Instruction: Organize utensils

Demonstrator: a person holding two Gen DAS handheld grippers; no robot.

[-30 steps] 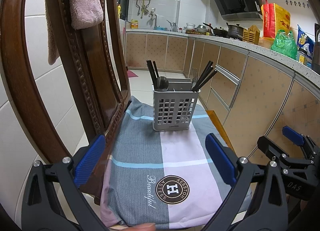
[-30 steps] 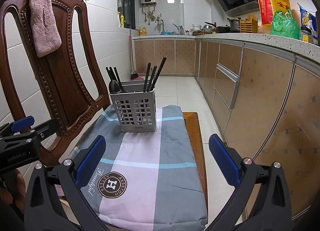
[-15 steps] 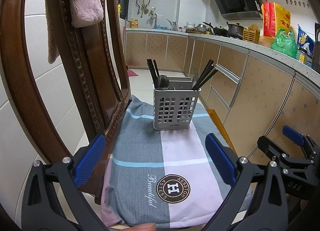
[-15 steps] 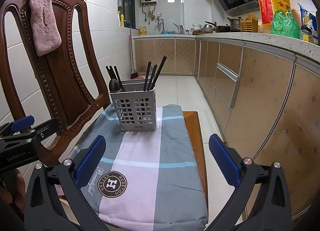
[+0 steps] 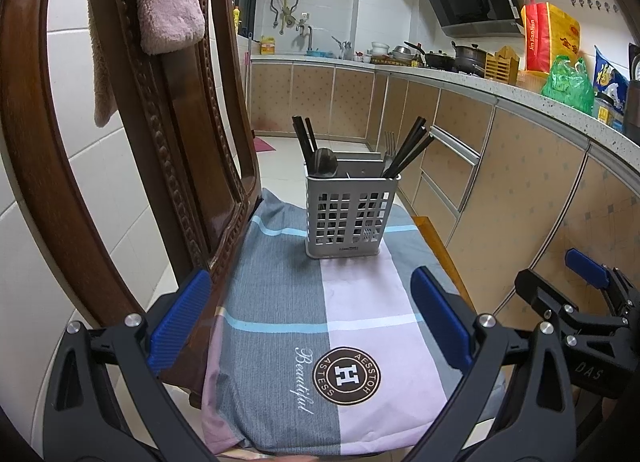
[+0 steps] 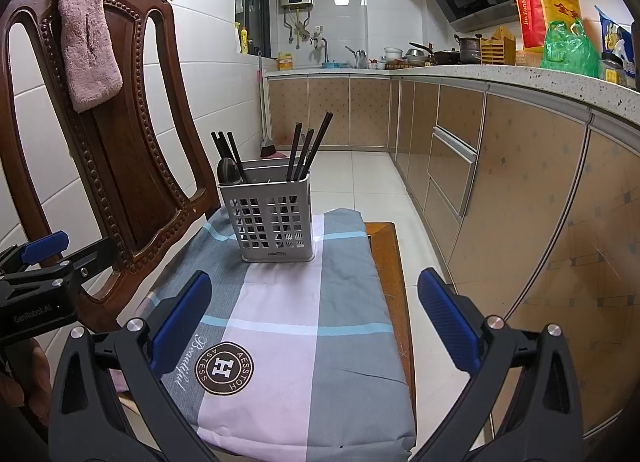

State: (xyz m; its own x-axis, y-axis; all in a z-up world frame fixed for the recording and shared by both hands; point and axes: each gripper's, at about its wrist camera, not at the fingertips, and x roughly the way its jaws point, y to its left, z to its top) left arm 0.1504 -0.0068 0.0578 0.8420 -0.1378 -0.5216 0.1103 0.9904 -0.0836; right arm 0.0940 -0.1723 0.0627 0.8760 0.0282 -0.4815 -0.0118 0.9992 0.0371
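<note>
Two claws, the left claw (image 5: 314, 320) and the right claw (image 6: 316, 316), hang spread wide and empty over a grey-and-pink plaid cushion (image 6: 304, 326) on a carved wooden chair (image 6: 120, 134). At the cushion's far end stands a grey perforated plastic utensil holder (image 5: 350, 214) holding black chopsticks (image 6: 308, 150) and a dark spoon (image 5: 322, 162).

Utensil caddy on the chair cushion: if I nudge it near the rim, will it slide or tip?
Likely tips: the utensil caddy is tall, narrow, and loaded with chopsticks sticking above its rim. The soft cushion probably grips its base. It looks like light plastic.
</note>
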